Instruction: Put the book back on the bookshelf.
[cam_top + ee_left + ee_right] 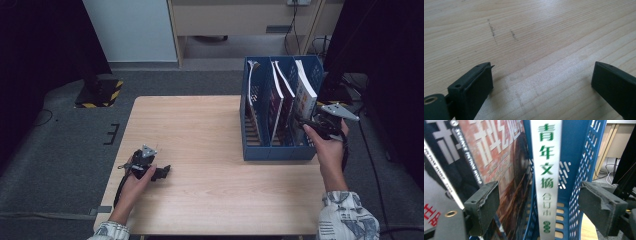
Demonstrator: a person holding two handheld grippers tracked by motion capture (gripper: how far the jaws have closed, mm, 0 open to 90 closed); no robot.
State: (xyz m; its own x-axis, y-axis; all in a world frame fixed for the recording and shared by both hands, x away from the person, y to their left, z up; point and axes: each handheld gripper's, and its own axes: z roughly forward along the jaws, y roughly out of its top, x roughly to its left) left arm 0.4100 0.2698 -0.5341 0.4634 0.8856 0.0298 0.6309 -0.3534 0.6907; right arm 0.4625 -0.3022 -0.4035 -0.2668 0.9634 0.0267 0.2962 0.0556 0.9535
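A blue three-slot file rack (272, 152) stands at the table's right side with books upright in it. The rightmost book (305, 95) has a white spine with green characters (546, 157) and a reddish cover. My right gripper (305, 122) is at the rack's right slot; its jaws (540, 188) stand open on either side of that spine, with a gap on both sides. My left gripper (162, 172) lies low on the wooden table (200, 125) near the front left. It is open (542, 66) with only bare wood between its fingers.
Two more books (277, 97) fill the rack's middle and left slots. On the grey floor beyond the table's left corner sits a black stand base with yellow stripes (100, 92). Cables (372, 150) run on the floor to the right.
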